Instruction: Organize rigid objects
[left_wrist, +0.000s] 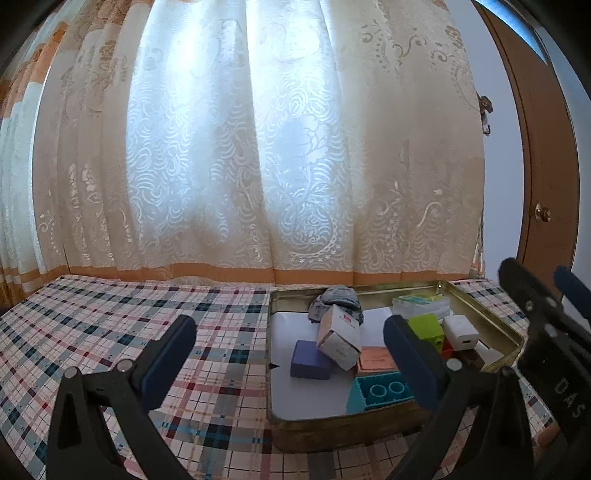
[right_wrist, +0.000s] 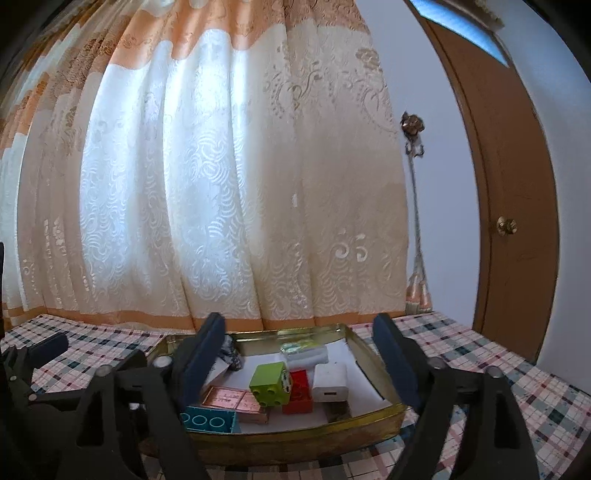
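A gold tin tray (left_wrist: 332, 430) (right_wrist: 295, 441) sits on a plaid tablecloth (left_wrist: 110, 314). In it lie a purple block (left_wrist: 309, 360), a tilted white carton (left_wrist: 339, 341), a teal brick (left_wrist: 382, 395) (right_wrist: 208, 417), a copper-pink box (right_wrist: 236, 400), a lime green brick (right_wrist: 269, 384), a red brick (right_wrist: 300, 393), a white charger (right_wrist: 330, 382), a tissue packet (left_wrist: 421, 304) and a grey cloth (left_wrist: 338, 299). My left gripper (left_wrist: 291, 356) stands open at the tray's near left. My right gripper (right_wrist: 299, 354) is open above the tray's front edge, its pads touching nothing.
A patterned cream curtain (left_wrist: 258, 147) hangs right behind the table. A brown door (right_wrist: 517, 184) with a brass knob stands at the right. The right gripper's body (left_wrist: 546, 325) shows in the left wrist view beside the tray's right rim.
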